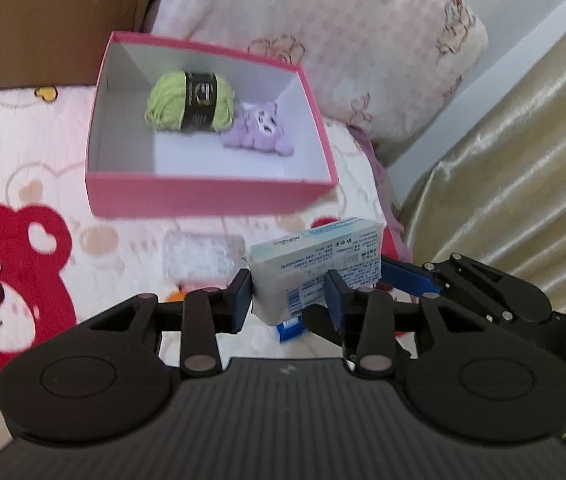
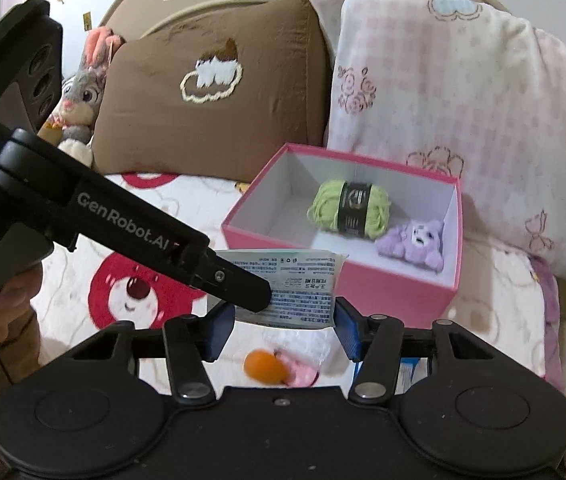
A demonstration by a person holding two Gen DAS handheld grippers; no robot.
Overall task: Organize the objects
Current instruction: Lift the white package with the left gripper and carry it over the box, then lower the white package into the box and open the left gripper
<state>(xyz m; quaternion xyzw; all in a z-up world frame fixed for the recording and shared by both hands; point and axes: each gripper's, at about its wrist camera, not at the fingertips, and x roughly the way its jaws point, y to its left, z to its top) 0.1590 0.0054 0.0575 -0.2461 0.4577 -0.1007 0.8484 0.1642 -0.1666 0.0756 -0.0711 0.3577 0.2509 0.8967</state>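
on the left, over the red bear bedspread (image 1: 15,280), the left gripper (image 1: 289,300) has its blue pads narrowly closed on the near end of the tissue pack (image 1: 315,264), sharing the load. the right gripper (image 2: 283,330), somewhat wider, clamps the same pack (image 2: 283,280) from the other side (a soft pack sags from one end), both lifting it clear of the bed. further right and beyond, the pink box (image 1: 211,196) sits open-topped, already holding green yarn (image 1: 189,102) and a purple plush (image 1: 257,128), with bare floor at its near side for the pack.

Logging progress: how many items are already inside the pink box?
2: green yarn ball toward the pink box's back, purple plush beside it at the right wall. Nothing appears hidden.
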